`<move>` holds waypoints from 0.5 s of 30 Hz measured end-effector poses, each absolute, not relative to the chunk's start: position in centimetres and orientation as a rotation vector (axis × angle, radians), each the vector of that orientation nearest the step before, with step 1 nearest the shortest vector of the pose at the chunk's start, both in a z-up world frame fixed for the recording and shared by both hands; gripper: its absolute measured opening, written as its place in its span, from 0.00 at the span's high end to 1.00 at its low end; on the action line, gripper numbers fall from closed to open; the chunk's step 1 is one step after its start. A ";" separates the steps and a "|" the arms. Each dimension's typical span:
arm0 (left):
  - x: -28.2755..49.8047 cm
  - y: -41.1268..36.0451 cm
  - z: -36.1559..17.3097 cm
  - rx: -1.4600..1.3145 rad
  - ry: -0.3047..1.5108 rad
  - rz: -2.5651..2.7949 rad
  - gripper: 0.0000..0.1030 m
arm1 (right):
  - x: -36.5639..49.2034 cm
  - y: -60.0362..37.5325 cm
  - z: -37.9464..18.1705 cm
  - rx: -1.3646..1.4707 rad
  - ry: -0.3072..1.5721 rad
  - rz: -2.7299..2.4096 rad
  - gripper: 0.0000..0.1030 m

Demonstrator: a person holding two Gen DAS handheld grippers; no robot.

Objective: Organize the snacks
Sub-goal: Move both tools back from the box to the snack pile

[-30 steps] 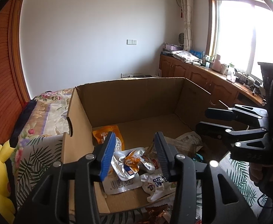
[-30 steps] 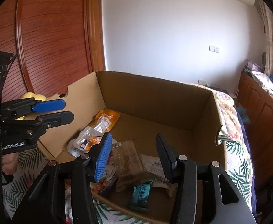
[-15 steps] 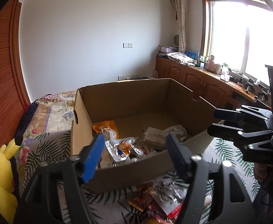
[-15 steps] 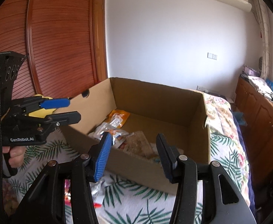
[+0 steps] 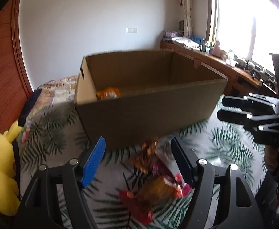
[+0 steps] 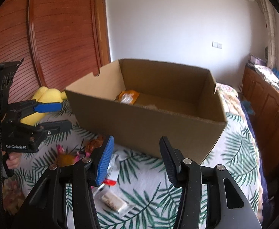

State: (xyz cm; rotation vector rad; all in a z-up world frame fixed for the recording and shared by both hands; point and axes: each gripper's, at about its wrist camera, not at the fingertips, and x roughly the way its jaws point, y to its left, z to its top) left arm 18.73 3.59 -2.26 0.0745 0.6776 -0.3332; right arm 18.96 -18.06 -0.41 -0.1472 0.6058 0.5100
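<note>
Bedroom w/ white walls, wood-slat wardrobe doors (image 6: 50, 38) on one side, window (image 5: 240, 24) + low cabinets on the other. Bed (image 6: 187, 187) is wearing a palm-leaf cover, and an open cardboard box (image 5: 149, 112) is sitting on it. Orange packet (image 6: 128, 96) is lying inside the box near the back corner; rest of the box floor is mostly hidden by the near wall.

Loose snacks are lying on the cover in front of the box: a blurred heap of red/pink/brown wrappers (image 5: 154, 187) and, further right, a clear pack w/ a pale bar (image 6: 112, 202) plus a small red-tipped one beside it.

Left tool (image 5: 139, 164) is hanging just above the wrapper heap, jaws standing wide apart w/ the wrappers showing between them but pads not pressing on anything. Right tool (image 6: 137, 162) is hovering over the cover in front of the box, jaws roughly half apart, holding nothing; clear pack is lying below its blue pad, not gripped.

Yellow plush toy (image 5: 0, 173) is sitting at the bed's left edge, well apart from the snacks.
</note>
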 end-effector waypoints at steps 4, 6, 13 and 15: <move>18.2 3.4 -4.0 0.081 0.719 -0.332 0.30 | 18.7 -17.7 -1.8 -0.143 0.637 0.521 0.50; 17.9 3.3 -4.7 0.082 0.731 -0.339 0.30 | 18.6 -17.5 -2.3 -0.142 0.651 0.526 0.50; 17.5 2.9 -6.4 0.093 0.776 -0.379 0.30 | 18.5 -17.1 -4.3 -0.137 0.704 0.536 0.50; 17.5 2.7 -6.7 0.094 0.784 -0.398 0.30 | 18.3 -17.1 -4.9 -0.131 0.719 0.540 0.50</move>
